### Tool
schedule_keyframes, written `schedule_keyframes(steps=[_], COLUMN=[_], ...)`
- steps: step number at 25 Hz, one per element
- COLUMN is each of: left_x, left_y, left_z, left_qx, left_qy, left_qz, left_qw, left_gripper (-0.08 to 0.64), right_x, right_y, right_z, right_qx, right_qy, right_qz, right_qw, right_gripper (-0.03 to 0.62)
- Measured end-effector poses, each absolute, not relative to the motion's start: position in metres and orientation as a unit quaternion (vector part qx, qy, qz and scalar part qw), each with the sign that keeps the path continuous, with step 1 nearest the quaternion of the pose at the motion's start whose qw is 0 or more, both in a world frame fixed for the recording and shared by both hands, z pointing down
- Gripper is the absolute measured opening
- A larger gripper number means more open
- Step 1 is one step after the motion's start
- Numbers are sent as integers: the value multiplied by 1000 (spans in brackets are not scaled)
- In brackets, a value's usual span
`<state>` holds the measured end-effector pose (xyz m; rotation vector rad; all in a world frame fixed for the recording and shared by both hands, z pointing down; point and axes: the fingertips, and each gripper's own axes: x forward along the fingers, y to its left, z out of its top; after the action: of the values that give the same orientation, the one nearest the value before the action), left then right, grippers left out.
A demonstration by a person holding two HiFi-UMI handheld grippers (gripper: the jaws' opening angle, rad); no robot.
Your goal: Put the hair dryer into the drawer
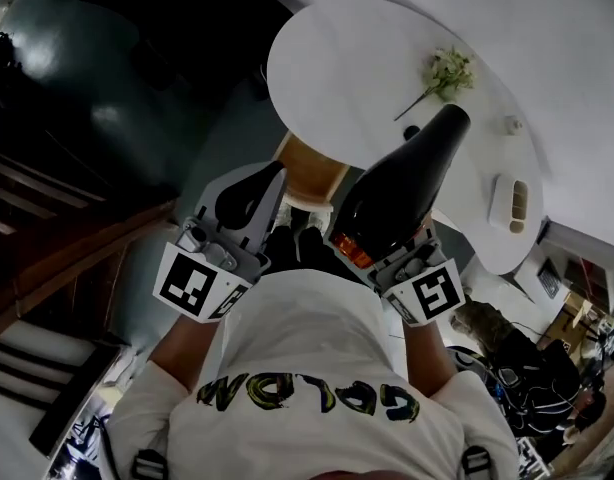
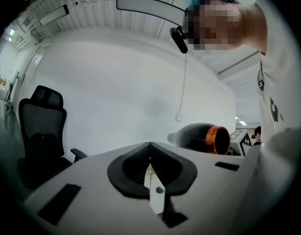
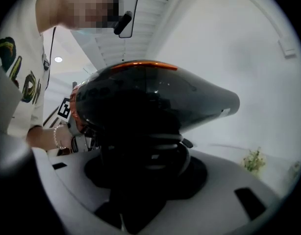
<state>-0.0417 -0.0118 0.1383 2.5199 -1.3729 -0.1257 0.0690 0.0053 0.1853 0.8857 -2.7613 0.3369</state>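
The hair dryer point(image 1: 407, 183) is black and glossy with an orange ring at its rear. It is held above the person's lap, its nozzle pointing up-right over the white round table point(image 1: 337, 58). My right gripper point(image 1: 392, 243) is shut on the hair dryer's handle point(image 3: 150, 151), and the body point(image 3: 155, 99) fills the right gripper view. My left gripper point(image 1: 275, 176) is beside it to the left, with its jaws together and nothing between them. In the left gripper view the left gripper point(image 2: 150, 147) points level, and the hair dryer point(image 2: 204, 137) shows to its right. I can make out no drawer.
A sprig of flowers point(image 1: 447, 70) and a white holder point(image 1: 512, 203) lie on the table. A wooden-topped piece of furniture point(image 1: 312, 173) stands under the table's near edge. A black office chair point(image 2: 42, 131) stands before a white wall. Dark wooden steps point(image 1: 47, 268) are at the left.
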Motion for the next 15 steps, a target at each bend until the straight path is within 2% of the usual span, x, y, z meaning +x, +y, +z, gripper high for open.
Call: schedule_keyframes(steps=[15], left_x=[-41], left_y=[-9], left_z=[261], left_qx=[859], left_qy=[-465], left_qz=[24], left_qw=[213], left_gripper=[11], right_x=[31], right_y=[49], right_z=[308], right_qx=[164], right_qy=[-945], right_qz=[225], right_qw=[171], right_gripper=[238])
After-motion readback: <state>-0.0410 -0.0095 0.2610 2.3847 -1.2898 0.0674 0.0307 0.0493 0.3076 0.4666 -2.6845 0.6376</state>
